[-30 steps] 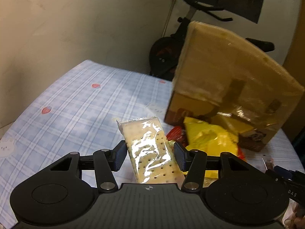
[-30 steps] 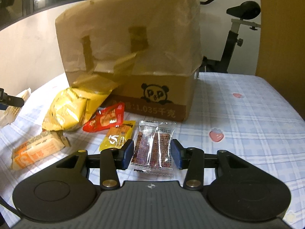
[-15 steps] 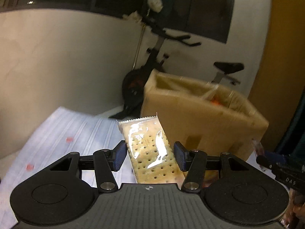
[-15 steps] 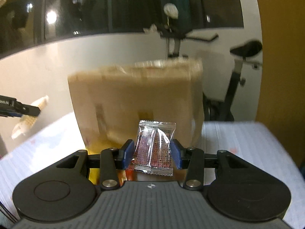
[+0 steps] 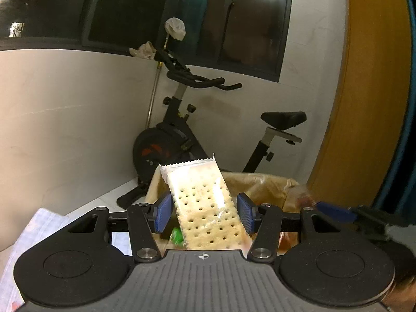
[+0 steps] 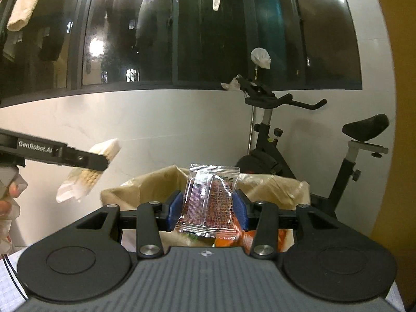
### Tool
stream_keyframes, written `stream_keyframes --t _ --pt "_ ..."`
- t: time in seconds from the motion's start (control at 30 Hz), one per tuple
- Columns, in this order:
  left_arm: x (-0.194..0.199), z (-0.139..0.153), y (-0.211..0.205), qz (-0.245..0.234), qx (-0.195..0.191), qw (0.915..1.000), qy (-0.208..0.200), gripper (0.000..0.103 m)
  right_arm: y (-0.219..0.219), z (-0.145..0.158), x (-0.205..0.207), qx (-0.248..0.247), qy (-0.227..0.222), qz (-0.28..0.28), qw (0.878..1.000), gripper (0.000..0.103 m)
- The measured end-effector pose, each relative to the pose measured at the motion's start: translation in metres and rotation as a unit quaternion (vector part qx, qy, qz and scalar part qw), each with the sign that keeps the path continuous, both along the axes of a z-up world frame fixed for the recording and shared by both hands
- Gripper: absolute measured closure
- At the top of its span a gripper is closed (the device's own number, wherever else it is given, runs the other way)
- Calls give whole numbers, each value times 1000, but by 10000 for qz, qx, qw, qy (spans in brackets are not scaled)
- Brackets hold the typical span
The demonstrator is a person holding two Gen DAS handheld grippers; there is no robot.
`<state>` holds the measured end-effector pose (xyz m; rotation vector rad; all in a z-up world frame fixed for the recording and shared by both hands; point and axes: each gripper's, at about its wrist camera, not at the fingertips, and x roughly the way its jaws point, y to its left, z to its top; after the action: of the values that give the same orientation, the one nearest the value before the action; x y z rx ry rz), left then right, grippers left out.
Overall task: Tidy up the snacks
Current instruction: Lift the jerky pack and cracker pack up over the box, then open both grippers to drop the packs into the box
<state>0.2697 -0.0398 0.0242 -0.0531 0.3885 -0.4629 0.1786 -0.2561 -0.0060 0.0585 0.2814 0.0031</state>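
Your left gripper (image 5: 204, 214) is clamped on the clear-wrapped pack of pale dotted crackers (image 5: 205, 202), gripping it by its long edges near the lower half, so most of the pack stands up ahead of the pads. Your right gripper (image 6: 206, 209) is closed narrow on the small clear sachet with a dark red grid-patterned filling (image 6: 209, 199), holding it across its middle. Just beyond and below both sets of tips sits the open brown cardboard box lined with clear plastic (image 6: 273, 184), with orange and green packets showing inside it under your fingers.

The cracker pack looks light but brittle: the wafers would likely snap if you squeeze harder, and the glossy film may slide, so keep the hold on the edges and low. The sachet looks soft, light and crinkly; a grip across its width should suit it, though its smooth film could slip sideways.

Behind the box stands a black exercise bike (image 5: 182, 135), well clear of your tips.
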Motion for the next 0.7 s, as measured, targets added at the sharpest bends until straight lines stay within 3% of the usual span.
stream_keyframes --t 0.3,0.53,0.6,0.7 --pt "47 -12 -33 -76 402 9989 216 47 0 -17 64 -36 553 42 9985 58" --pt "70 -30 -41 -48 661 9965 509 44 -6 -36 72 213 878 -30 9959 57" --pt "70 -31 -40 -51 638 9967 498 37 -8 -39 72 229 908 -45 9956 53" --pt "68 -31 -36 -26 648 9969 444 34 -12 -40 71 331 932 -111 9950 52"
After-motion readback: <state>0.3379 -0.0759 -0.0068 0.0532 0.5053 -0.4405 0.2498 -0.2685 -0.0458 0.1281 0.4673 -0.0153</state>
